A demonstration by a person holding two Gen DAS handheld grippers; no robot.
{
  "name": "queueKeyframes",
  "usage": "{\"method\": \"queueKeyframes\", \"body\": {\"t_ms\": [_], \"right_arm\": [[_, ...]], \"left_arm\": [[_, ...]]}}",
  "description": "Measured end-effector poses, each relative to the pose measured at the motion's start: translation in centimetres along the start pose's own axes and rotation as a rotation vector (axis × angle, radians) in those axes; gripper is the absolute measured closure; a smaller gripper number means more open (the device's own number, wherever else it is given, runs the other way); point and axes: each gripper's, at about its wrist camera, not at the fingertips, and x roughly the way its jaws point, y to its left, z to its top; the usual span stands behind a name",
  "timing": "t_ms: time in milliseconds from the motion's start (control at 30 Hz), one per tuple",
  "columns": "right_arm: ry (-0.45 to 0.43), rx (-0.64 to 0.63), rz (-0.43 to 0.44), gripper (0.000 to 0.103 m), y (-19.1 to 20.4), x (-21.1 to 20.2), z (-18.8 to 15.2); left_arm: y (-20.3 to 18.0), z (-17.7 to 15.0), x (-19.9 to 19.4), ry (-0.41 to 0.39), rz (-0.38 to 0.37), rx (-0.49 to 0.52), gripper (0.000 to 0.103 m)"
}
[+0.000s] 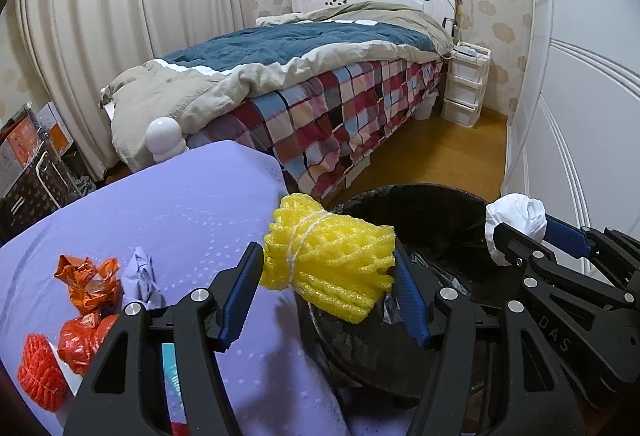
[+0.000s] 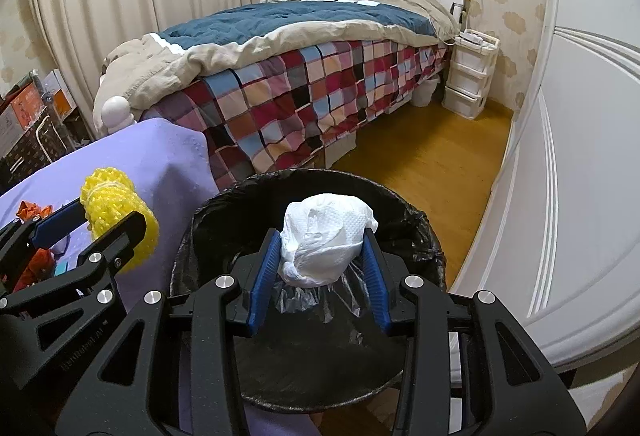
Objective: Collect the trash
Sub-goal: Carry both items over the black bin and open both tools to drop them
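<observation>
My left gripper (image 1: 326,268) is shut on a yellow foam net bundle (image 1: 332,256) tied with string, held at the near left rim of the black-lined trash bin (image 1: 420,204). The right gripper (image 2: 322,252) is shut on a crumpled white tissue wad (image 2: 324,236) with clear plastic hanging under it, right above the bin's opening (image 2: 224,208). In the left wrist view the right gripper (image 1: 516,232) and its tissue (image 1: 516,220) show over the bin's right side. On the purple-covered table (image 1: 180,212) lie orange wrappers (image 1: 90,282), a purple crumpled paper (image 1: 142,276) and an orange foam net (image 1: 40,372).
A bed with a plaid sheet (image 2: 304,92) stands behind the bin. White wardrobe doors (image 2: 580,156) run along the right. White plastic drawers (image 2: 472,76) sit at the far wall. Boxes (image 1: 28,160) are stacked at the left. Wood floor (image 2: 424,160) lies between bed and wardrobe.
</observation>
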Motion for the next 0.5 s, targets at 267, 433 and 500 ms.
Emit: {"method": "queueKeyframes", "body": {"t_ms": [267,433,500], "right_arm": [[-0.011,0.009,-0.012,0.050,-0.6,0.3,0.1],[-0.012,0.021,-0.029,0.047,-1.0,0.1,0.1],[-0.012,0.028,-0.037,0.044,-1.2,-0.2,0.1]], "left_arm": [[0.1,-0.1,0.4,0.007,0.017,-0.004,0.028],[0.5,-0.3,0.0,0.004,0.026,-0.018,0.024],[0.8,-0.4,-0.3,0.002,0.028,-0.027,0.022]]}}
